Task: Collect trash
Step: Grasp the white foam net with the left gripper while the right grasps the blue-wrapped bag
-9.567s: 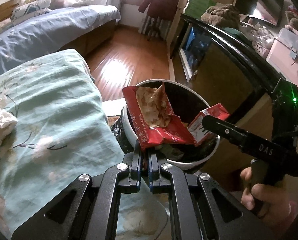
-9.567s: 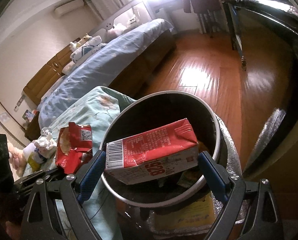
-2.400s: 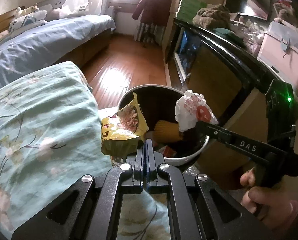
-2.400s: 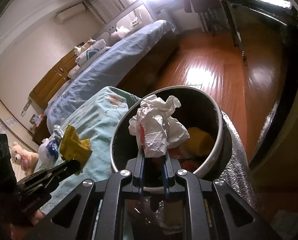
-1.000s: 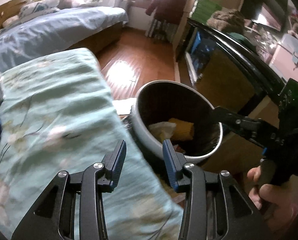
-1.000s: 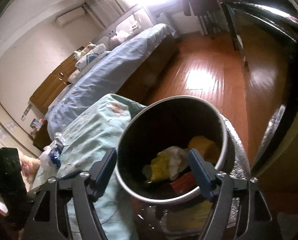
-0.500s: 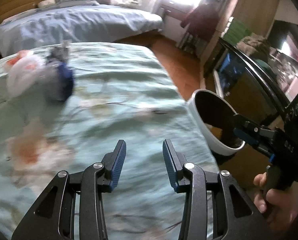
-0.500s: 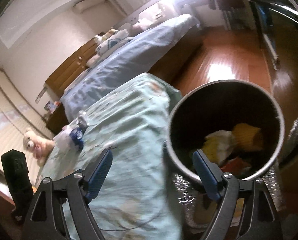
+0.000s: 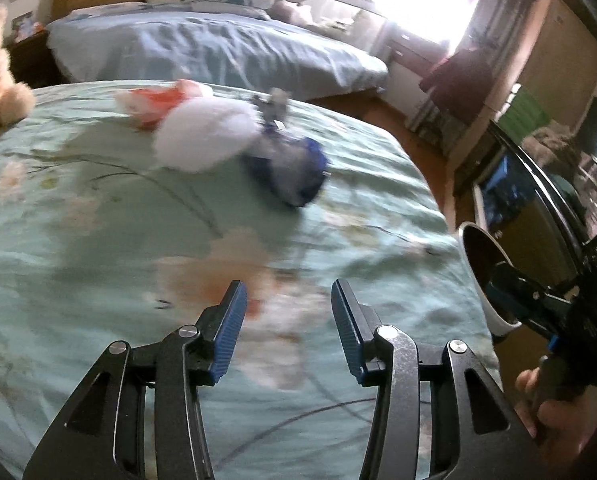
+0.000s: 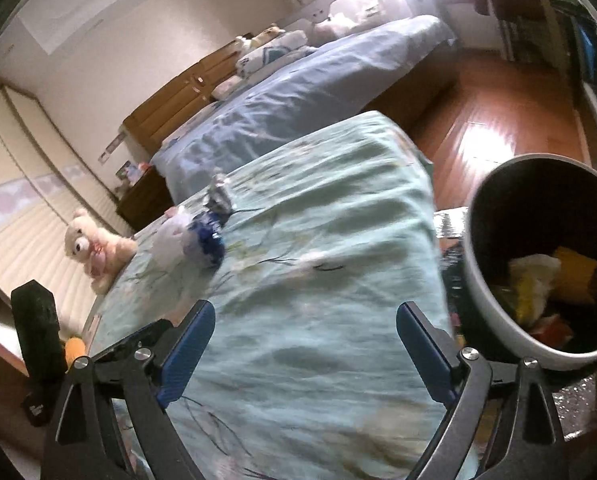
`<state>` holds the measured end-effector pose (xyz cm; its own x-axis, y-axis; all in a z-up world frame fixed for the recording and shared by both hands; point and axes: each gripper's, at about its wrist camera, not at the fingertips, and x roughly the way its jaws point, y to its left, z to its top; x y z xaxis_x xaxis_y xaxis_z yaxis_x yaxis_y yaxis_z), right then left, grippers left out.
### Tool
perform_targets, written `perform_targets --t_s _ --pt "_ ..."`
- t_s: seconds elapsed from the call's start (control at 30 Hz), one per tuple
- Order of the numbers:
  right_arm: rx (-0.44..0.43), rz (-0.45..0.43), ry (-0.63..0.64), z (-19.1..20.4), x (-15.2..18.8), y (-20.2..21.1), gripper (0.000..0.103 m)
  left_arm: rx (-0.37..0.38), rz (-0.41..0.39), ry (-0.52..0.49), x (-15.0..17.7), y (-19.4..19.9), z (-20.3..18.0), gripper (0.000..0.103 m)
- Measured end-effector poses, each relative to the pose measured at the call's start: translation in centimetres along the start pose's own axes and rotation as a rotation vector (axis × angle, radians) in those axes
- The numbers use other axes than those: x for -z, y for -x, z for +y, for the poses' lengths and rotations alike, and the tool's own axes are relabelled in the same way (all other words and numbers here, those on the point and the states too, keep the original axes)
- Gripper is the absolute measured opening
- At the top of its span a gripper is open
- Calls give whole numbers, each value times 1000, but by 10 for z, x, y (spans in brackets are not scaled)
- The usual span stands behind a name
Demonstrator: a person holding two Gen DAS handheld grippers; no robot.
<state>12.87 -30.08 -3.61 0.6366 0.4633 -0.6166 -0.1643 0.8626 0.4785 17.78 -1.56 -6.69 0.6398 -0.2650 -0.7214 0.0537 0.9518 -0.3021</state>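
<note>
Blue-padded left gripper point(image 9: 285, 305) jaws apart, empty over green bedspread point(image 9: 98, 240), right gripper point(image 10: 305, 330) spread wide, empty, beside bin point(image 10: 482, 280)

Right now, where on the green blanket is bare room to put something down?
Free: the blanket between the left gripper and the blue wrapper, toward the bin. Crowded: the far end, where the white bag lies beside that wrapper.

Sunlight is pouring through a window point(image 9: 422, 8) far ahead of the tongs, glaring off the wooden floor point(image 10: 498, 120) to their right. A bed with a blue cover point(image 9: 218, 48) is stretching across the room beyond the tongs, with a wooden headboard point(image 10: 170, 104) behind it. Dark clothing point(image 9: 454, 80) is hanging near the window, and pale walls point(image 10: 98, 40) are rising up to the left.
</note>
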Motion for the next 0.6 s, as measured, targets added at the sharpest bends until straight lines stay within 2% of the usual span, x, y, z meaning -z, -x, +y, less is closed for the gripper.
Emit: perform_targets --t_s 0.23,0.6 --pt "-32 33 42 24 2 -22 93 -33 -15 44 -6 3 29 44" --pt "-60 65 65 44 1 -44 93 -48 -11 89 -13 -2 54 44"
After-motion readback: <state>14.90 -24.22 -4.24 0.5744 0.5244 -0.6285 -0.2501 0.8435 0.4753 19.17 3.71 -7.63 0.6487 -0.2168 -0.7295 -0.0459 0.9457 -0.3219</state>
